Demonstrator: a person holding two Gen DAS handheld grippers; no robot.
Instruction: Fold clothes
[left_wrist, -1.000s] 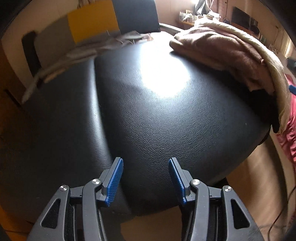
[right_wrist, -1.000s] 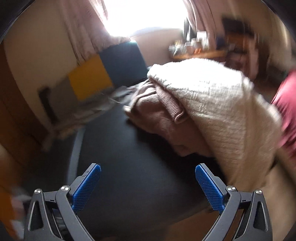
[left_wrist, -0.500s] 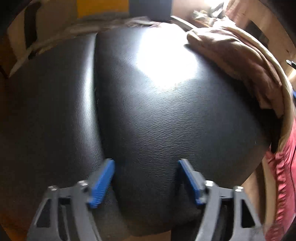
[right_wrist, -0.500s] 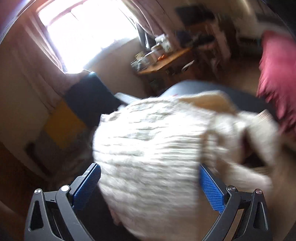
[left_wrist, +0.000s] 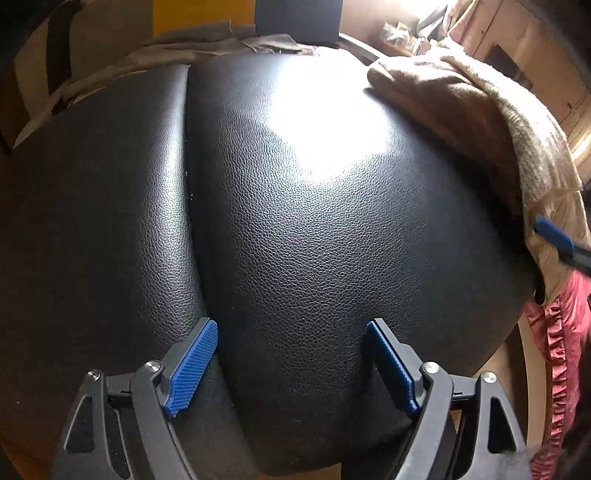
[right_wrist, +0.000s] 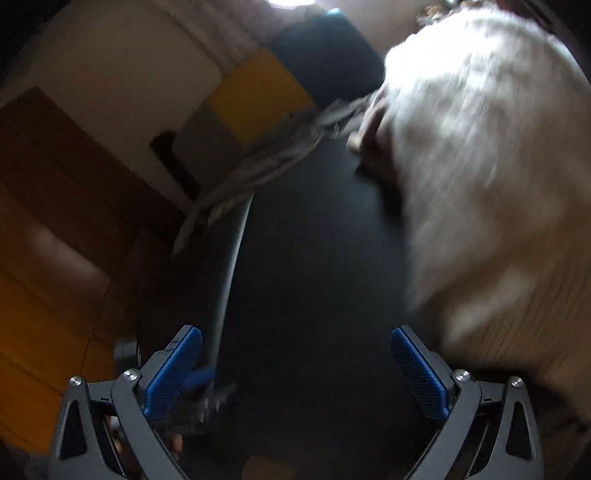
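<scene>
A pile of clothes lies at the right side of a black leather seat (left_wrist: 314, 229): a brown knit garment (left_wrist: 443, 99) under a cream knit sweater (left_wrist: 539, 162). My left gripper (left_wrist: 291, 365) is open and empty over the seat's near edge. My right gripper (right_wrist: 295, 373) is open and empty, low over the seat (right_wrist: 314, 277), with the blurred cream sweater (right_wrist: 491, 166) just to its right. A blue fingertip of the right gripper (left_wrist: 554, 232) shows at the sweater's edge in the left wrist view.
A grey cloth (left_wrist: 192, 40) lies along the seat's far edge. Yellow and dark blue cushions (right_wrist: 258, 96) stand behind it. A red ruffled fabric (left_wrist: 561, 350) hangs at the right. A wooden floor (right_wrist: 44, 295) is at the left.
My left gripper opened wider and moved closer over the seat. My right gripper swung from facing the cream sweater to the left, over the seat; the sweater now lies to its right.
</scene>
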